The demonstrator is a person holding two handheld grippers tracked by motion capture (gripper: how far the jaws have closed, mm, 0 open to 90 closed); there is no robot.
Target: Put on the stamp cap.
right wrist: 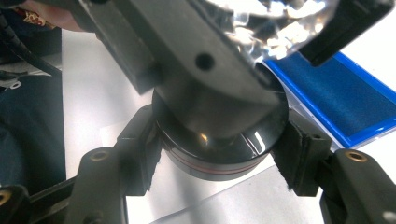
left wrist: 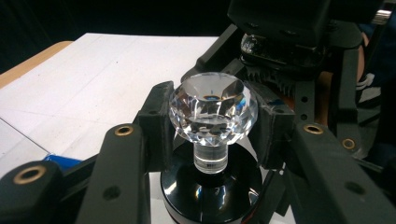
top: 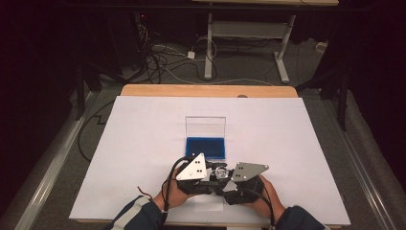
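White-covered table (top: 143,143), blue case (top: 205,147).

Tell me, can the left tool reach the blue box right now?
Probably not yet. The left tool is shut on the crystal, so its jaws are full. The blue box sits open just beyond with nothing between, so the way itself looks free.

Both grippers meet low at the near table edge.
Left gripper (top: 214,173) jaws clamp a crystal knob (left wrist: 213,108); right gripper (right wrist: 219,154) jaws clamp its black base (right wrist: 219,144); hands steady.
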